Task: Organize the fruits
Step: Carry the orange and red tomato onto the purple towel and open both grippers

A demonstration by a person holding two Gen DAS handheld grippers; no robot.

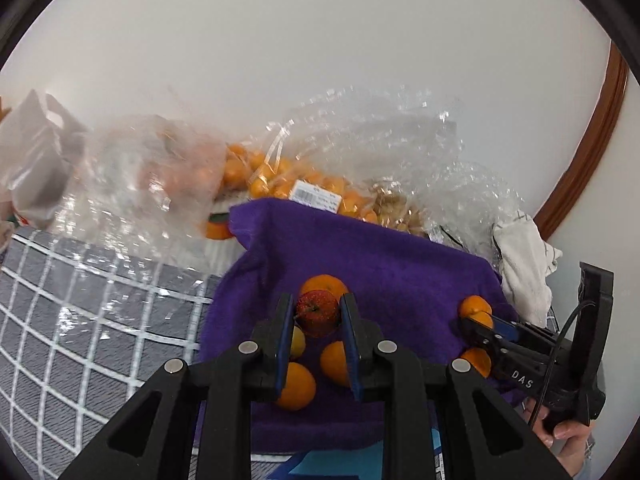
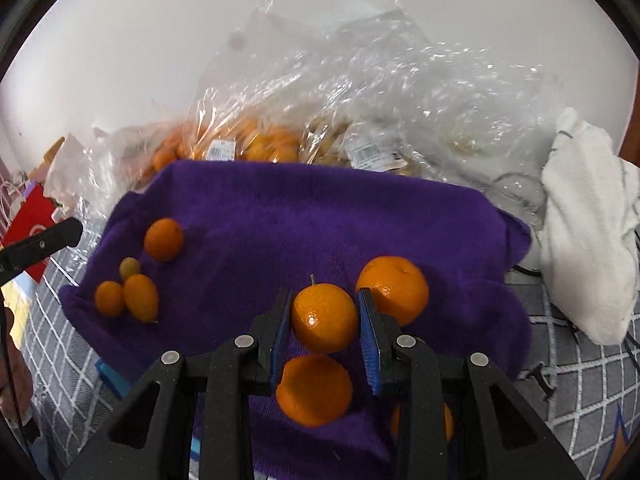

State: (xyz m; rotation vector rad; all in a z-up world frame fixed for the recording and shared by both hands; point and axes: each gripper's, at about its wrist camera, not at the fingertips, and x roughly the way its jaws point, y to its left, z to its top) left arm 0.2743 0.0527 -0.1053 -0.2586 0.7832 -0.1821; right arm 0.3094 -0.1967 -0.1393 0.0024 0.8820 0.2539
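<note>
A purple towel [image 1: 380,264] [image 2: 320,220] covers the work area. My left gripper [image 1: 318,308] is shut on a small red apple [image 1: 317,309], held above the towel. Under it lie several oranges [image 1: 296,386] and a yellowish fruit [image 1: 298,342]. My right gripper [image 2: 324,312] [image 1: 478,320] has its pads against the sides of an orange with a short stem [image 2: 324,318]. Another orange [image 2: 394,290] lies to its right and one [image 2: 314,390] below. At the towel's left are an orange [image 2: 163,239], two kumquat-like fruits [image 2: 140,298] and a small greenish one [image 2: 130,267].
Clear plastic bags holding oranges [image 1: 280,180] [image 2: 260,144] and crumpled empty plastic [image 1: 440,152] lie behind the towel against a white wall. A white cloth [image 2: 588,248] [image 1: 524,268] lies at the right. A grey checked sheet [image 1: 80,300] is underneath. A red box [image 2: 30,228] sits left.
</note>
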